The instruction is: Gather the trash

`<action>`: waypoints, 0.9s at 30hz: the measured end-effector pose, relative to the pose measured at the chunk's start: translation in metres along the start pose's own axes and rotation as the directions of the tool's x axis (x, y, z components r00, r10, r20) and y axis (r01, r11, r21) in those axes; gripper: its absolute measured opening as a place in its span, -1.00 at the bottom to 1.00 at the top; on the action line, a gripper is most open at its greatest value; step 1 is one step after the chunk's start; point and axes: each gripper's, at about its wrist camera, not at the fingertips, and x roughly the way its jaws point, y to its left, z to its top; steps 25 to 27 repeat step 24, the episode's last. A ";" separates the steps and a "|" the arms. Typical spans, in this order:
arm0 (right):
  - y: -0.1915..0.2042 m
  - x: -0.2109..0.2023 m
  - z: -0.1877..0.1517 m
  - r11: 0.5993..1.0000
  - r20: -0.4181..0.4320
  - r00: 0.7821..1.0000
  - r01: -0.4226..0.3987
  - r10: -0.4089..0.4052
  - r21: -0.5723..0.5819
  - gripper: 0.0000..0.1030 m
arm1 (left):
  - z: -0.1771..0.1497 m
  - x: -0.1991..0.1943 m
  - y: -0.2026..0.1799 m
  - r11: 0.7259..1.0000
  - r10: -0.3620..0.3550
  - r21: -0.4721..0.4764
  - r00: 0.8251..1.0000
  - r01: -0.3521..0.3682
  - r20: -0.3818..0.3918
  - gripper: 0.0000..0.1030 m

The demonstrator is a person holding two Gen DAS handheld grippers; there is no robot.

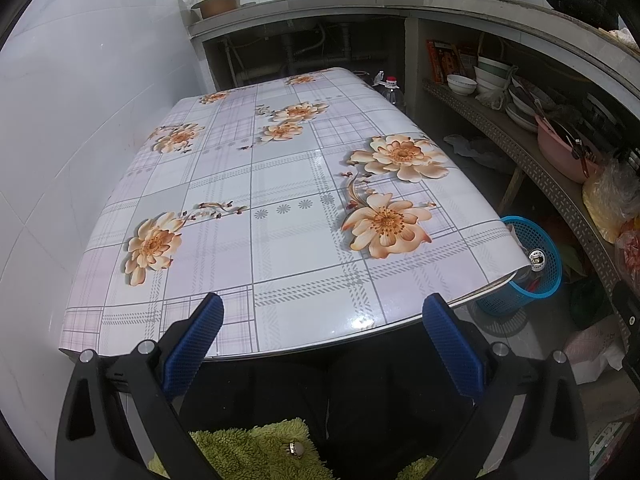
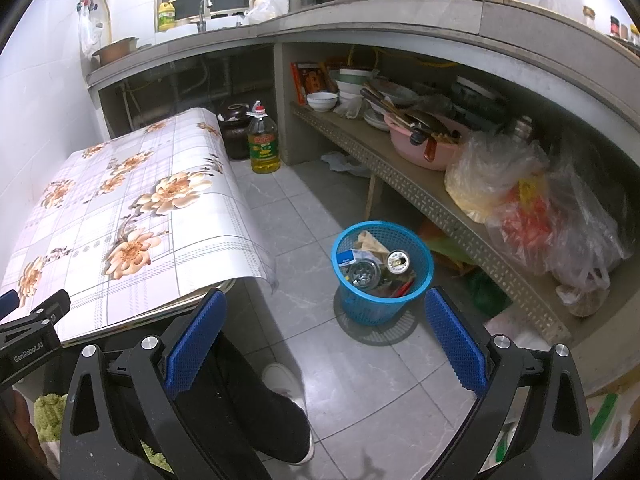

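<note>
Trash [image 2: 378, 266] sits in blue basket [image 2: 382, 280] on floor at 12 o'clock of spread, empty right claw [image 2: 323, 334]; left claw [image 1: 322, 334] spread over bare counter [image 1: 280, 208]; collection looks finished, next just withdraw.

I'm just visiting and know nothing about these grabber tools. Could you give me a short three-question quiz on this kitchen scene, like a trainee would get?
1. True or false: the flowered table has trash lying on it.
2. Where does the blue basket stand?
3. Are the left gripper and right gripper open or shut?

Key:
1. False; none shows.
2. On the tiled floor beside the table, holding cans and wrappers.
3. Both open, holding nothing.
</note>
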 end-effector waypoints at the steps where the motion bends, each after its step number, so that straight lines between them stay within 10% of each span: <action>1: 0.000 0.000 0.000 1.000 0.000 1.000 0.000 0.000 0.001 0.85 | 0.000 0.000 0.001 1.000 0.000 0.000 1.000 0.000 -0.001 0.90; 27: 0.002 0.000 -0.001 1.000 -0.001 1.000 -0.003 0.003 0.001 0.85 | -0.003 0.000 -0.001 1.000 0.005 -0.006 1.000 -0.005 -0.008 0.90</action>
